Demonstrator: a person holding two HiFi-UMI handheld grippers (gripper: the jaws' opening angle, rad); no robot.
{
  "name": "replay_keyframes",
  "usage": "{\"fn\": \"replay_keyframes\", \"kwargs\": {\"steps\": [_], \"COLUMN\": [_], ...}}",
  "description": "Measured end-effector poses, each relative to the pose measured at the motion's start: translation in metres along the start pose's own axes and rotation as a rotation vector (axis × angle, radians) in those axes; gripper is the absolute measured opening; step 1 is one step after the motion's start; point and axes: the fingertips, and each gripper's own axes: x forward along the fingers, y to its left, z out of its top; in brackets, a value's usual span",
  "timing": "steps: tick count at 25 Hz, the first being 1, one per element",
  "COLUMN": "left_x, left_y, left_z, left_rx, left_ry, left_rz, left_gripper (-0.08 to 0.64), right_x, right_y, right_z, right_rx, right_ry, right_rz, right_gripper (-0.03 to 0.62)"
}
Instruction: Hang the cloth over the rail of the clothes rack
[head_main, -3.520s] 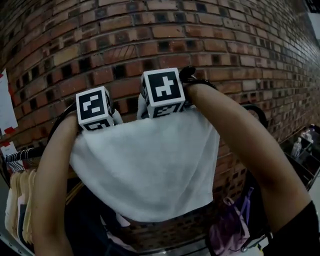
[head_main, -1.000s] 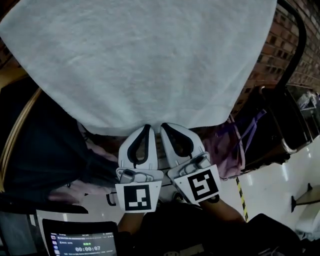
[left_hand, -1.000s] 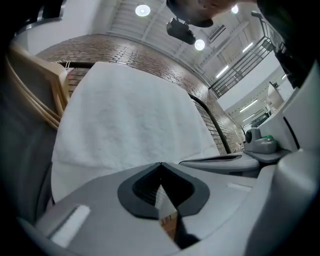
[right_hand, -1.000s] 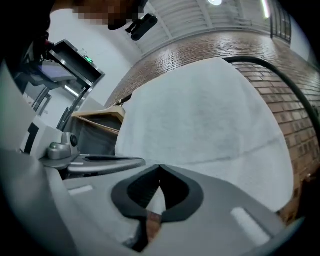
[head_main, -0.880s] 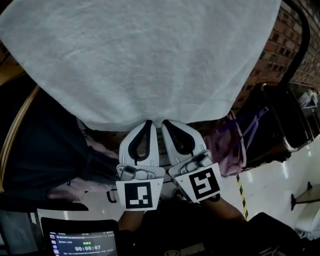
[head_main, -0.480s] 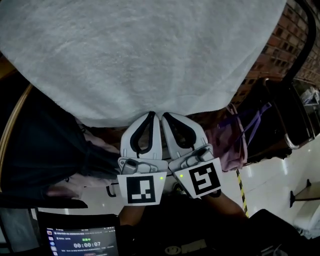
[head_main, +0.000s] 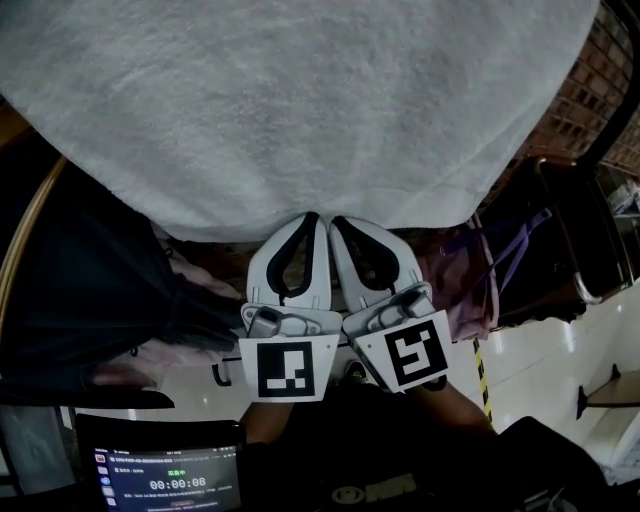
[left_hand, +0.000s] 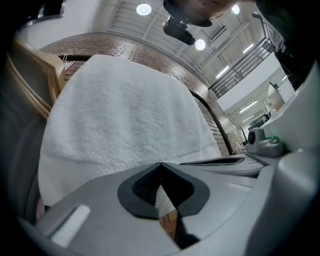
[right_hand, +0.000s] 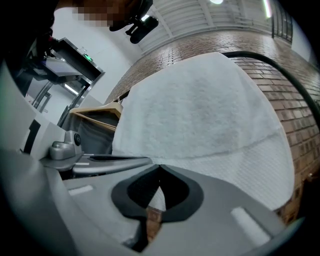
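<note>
The white terry cloth (head_main: 300, 100) hangs draped over the black rail (right_hand: 280, 65) of the clothes rack and fills the top of the head view. Both grippers sit side by side just under its lower hem, pointing up. The left gripper (head_main: 312, 218) is shut, its tips at the hem, with nothing seen pinched between them. The right gripper (head_main: 336, 220) is also shut and empty at the hem. In the left gripper view the cloth (left_hand: 120, 115) rises beyond the shut gripper (left_hand: 160, 164). The right gripper view shows the cloth (right_hand: 200, 110) beyond its shut gripper (right_hand: 159, 166).
Wooden hangers (left_hand: 30, 85) with dark garments (head_main: 90, 290) hang to the left of the cloth. A purple garment (head_main: 480, 280) hangs at the right, near a brick wall (head_main: 590, 90). A screen (head_main: 170, 475) sits at bottom left. Black-and-yellow tape (head_main: 480, 375) marks the floor.
Earlier both grippers held the cloth up at the rail. It now hangs on its own. Over the last second the shut grippers rose slightly to the hem.
</note>
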Motion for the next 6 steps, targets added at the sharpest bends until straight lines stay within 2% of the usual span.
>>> {"fn": "replay_keyframes", "kwargs": {"steps": [6], "left_x": [0.0023], "left_y": [0.0019], "left_z": [-0.0001], "left_rx": [-0.001], "left_ry": [-0.002], "left_rz": [0.009], "left_gripper": [0.008], "right_x": [0.0028], "right_y": [-0.0005], "right_z": [0.0001], "right_rx": [-0.001], "right_ry": [-0.004], "right_rz": [0.011], "right_gripper": [0.003]}}
